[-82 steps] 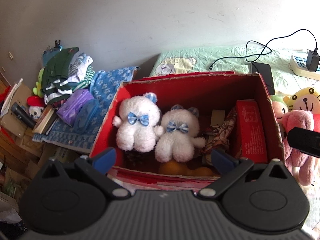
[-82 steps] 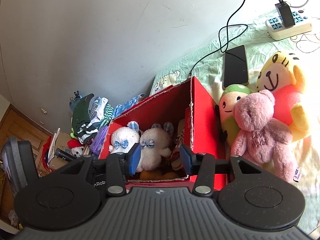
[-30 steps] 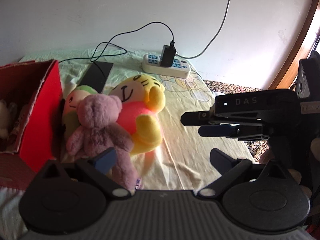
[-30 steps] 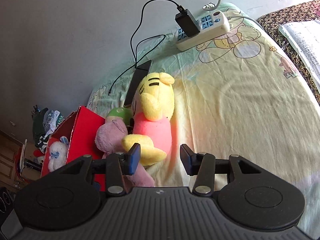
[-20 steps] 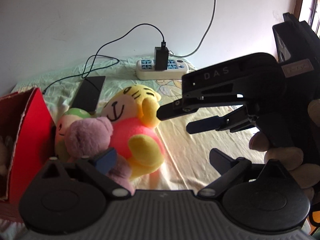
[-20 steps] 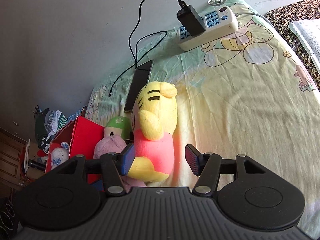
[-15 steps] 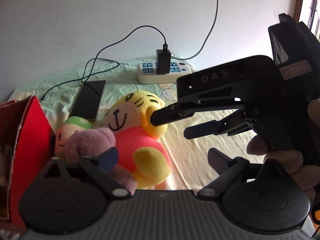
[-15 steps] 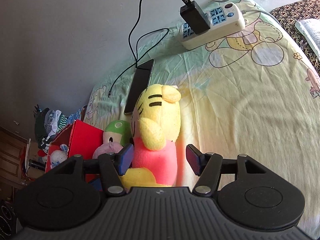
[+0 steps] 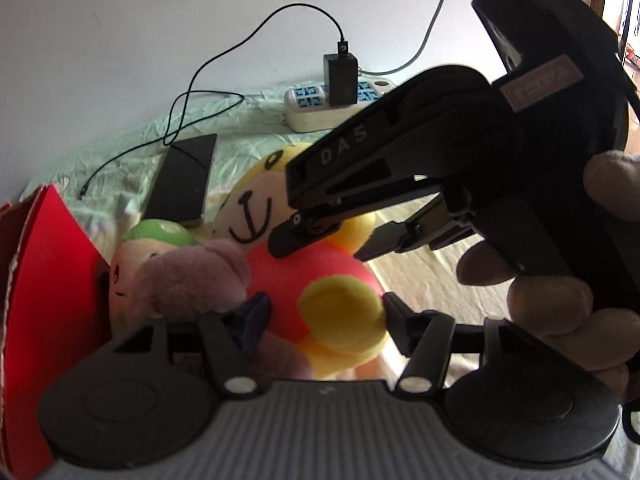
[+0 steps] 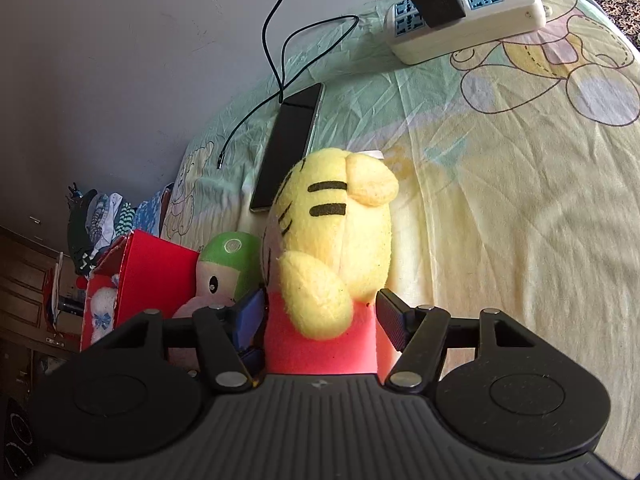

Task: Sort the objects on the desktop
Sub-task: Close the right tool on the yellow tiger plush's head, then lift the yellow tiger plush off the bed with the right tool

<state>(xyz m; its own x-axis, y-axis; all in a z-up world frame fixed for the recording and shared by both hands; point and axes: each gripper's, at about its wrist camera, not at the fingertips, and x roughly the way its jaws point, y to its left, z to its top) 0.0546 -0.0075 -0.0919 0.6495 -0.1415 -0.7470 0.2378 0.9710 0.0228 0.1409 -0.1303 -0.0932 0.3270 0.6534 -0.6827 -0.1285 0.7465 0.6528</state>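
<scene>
The yellow tiger plush (image 10: 332, 240) is now straddled by the right gripper (image 10: 320, 320), moved in closer; fingers wide, nothing clamped yet; left gripper (image 9: 324, 320) likewise open, empty

The right claw (image 10: 320, 322) stands spread wide around the red-shirted body of a yellow tiger plush toy (image 10: 336, 236), its pads just beside the shirt. To the left sit a green-capped plush (image 10: 228, 268) and a red cardboard box (image 10: 156, 276). Farther off, a black phone (image 10: 290, 144) and a white power strip (image 10: 468, 16) lie on the cartoon-print bed sheet (image 10: 520, 180).
</scene>
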